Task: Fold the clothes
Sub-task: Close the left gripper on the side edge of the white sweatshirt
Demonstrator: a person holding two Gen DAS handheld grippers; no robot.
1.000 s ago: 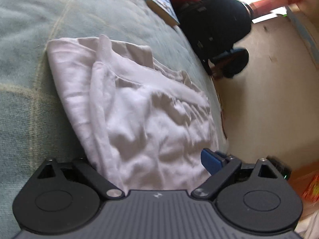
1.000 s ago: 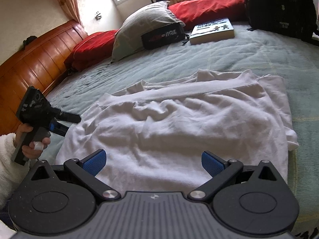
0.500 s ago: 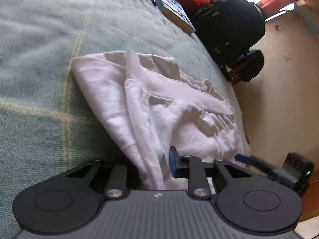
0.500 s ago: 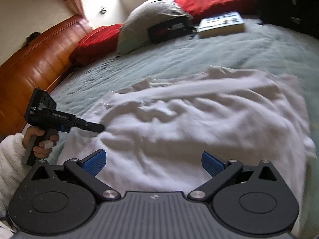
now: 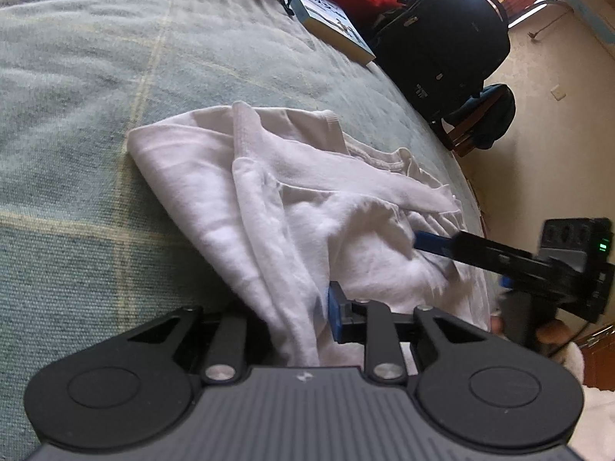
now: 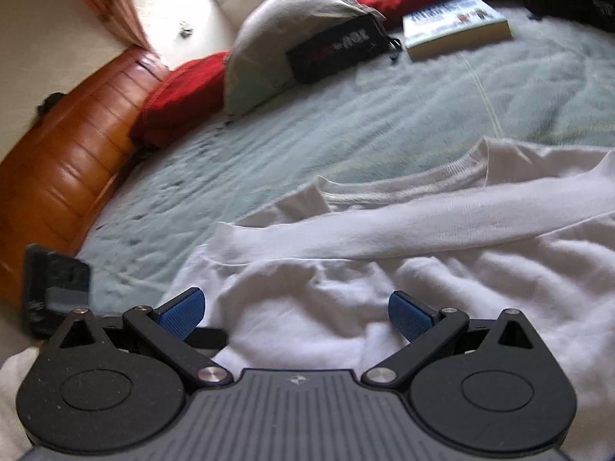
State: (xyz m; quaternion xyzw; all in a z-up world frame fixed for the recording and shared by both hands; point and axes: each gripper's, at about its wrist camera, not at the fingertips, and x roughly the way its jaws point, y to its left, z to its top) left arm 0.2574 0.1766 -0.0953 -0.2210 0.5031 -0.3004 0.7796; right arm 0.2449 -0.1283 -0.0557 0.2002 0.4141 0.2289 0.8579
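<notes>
The left gripper is low at the near edge of the white shirt, its jaws pressed together on a bunched fold of the cloth; only its right blue pad shows, the other is hidden under the fabric. The shirt lies rumpled on the green blanket of the bed. Farther right in the left wrist view, the right gripper reaches in level from the side, its blue finger touching the cloth, the hand below it gripping the handle. In its own camera the right gripper is spread wide, blue pads just above the shirt, nothing between them; a book and a grey pillow lie well beyond.
</notes>
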